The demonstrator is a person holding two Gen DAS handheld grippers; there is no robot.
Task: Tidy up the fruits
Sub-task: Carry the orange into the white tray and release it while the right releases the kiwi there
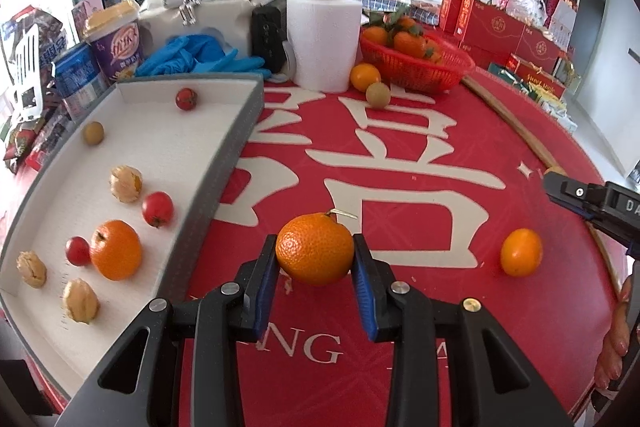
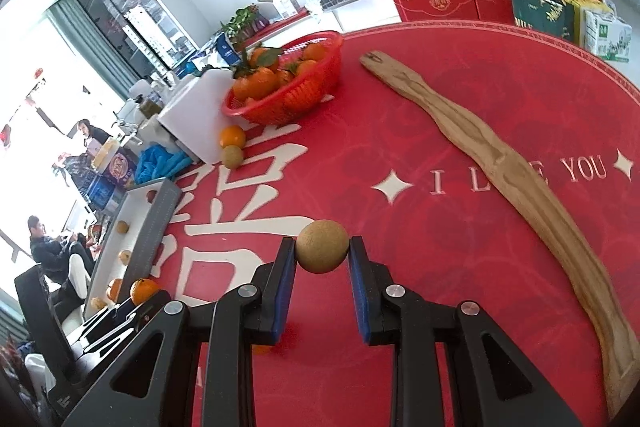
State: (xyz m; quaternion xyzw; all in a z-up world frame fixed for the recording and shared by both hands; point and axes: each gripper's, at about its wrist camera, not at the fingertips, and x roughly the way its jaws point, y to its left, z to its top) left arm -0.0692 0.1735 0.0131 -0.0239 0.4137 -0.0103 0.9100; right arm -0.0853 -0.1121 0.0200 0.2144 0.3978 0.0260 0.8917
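In our left tool (image 1: pixel 315 259) we hold a mandarin (image 1: pixel 315 249), its blue pads pressed to both sides of the fruit just above the red desk (image 1: pixel 400 155). Our right tool (image 2: pixel 322 255) is closed on a small tan round fruit (image 2: pixel 322 247), pinched between its tips. Only the left wrist view shows the white tray's (image 1: pixel 224 163) inside: another mandarin (image 1: pixel 116 249), three small red fruits and several husked ones lie there, to the left of the held mandarin. It also shows a loose kumquat (image 1: pixel 521 251) on the desk to the right. Only the right wrist view shows the long wooden strip (image 2: pixel 500 163) in full, lying right of the tan fruit. Both views show the red basket (image 2: pixel 316 87) of mandarins at the far side.
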